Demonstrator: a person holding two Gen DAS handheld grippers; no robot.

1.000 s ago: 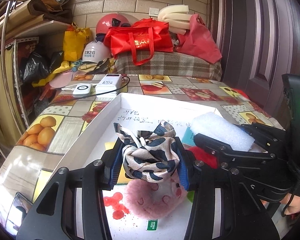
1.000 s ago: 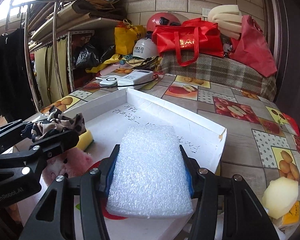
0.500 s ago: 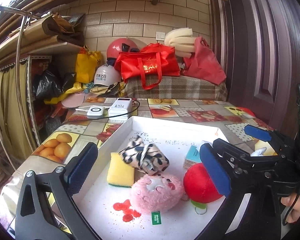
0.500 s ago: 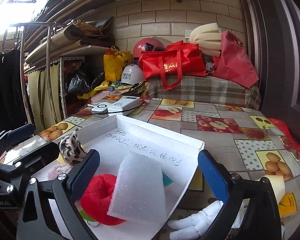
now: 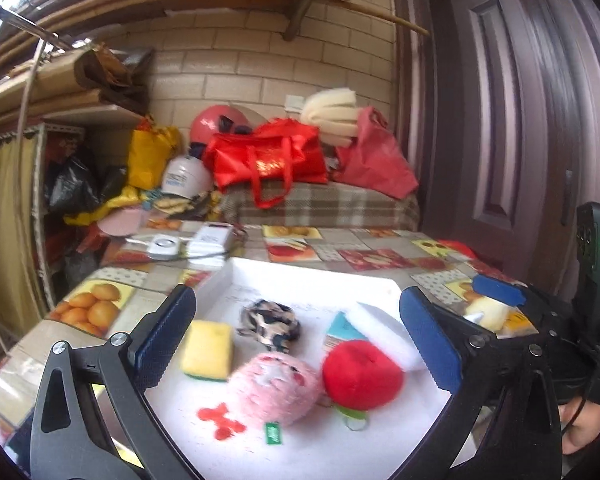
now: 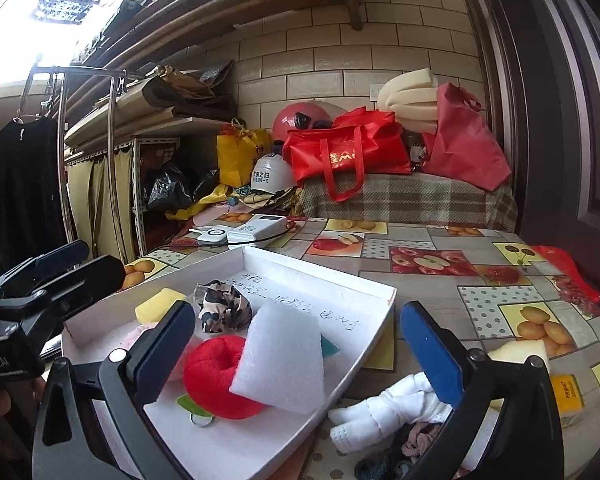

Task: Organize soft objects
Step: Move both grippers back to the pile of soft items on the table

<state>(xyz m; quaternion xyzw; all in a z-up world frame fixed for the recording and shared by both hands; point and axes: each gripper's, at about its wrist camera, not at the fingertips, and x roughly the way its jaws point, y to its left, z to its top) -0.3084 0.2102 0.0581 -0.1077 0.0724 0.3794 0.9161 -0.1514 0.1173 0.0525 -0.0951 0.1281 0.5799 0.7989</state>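
Both tongs stand wide and carry nothing — left tongs above the near end of the white tray, right tongs over its right edge. In the tray: yellow sponge, leopard-print scrunchie, pink plush, red plush w/ the white foam sheet leaning on it. Looks like a between-items step: several soft things are in, more are left outside.

Still on the counter, just right of the tray: white rolled cloth, dark fabric bits near the frame's bottom, and a pale sponge beyond the right tongs' right finger.

Next move, as a judgement: right tongs swing right & down to the white rolled cloth, close around its middle, lift, carry to a bare part of the tray. Cloth is limp — pinch deep or an end may trail. Left view is blurred, so fine detail there can't be told.
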